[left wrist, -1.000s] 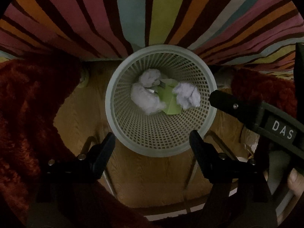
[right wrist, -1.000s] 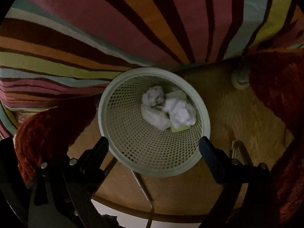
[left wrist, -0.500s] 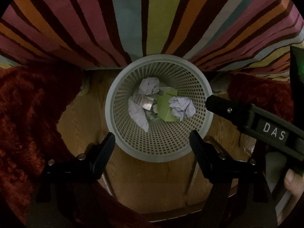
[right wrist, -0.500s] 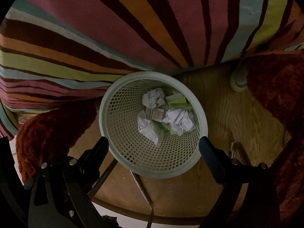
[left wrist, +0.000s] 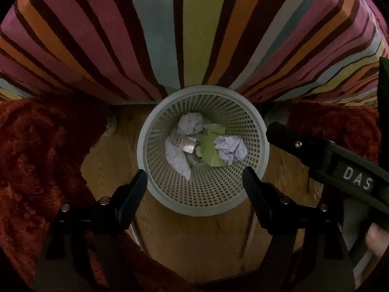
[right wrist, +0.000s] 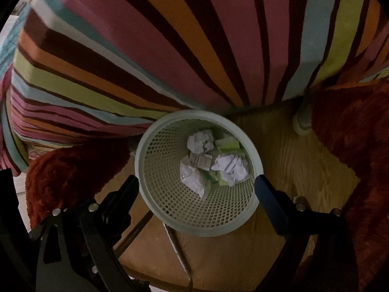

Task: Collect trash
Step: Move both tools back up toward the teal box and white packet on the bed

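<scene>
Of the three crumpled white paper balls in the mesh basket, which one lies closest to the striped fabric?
The crumpled white paper ball at the far side of the pale mesh basket, beside the green carton. The other two lie nearer the grippers.

Your two views are dim and warm-toned, fisheye-bent with black corners; the white paper wads (left wrist: 229,149) stay brightest, slightly soft.

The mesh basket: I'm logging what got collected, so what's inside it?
Inside the basket: three crumpled paper balls, green packaging and a small wrapper. Anything beneath them is covered.
</scene>
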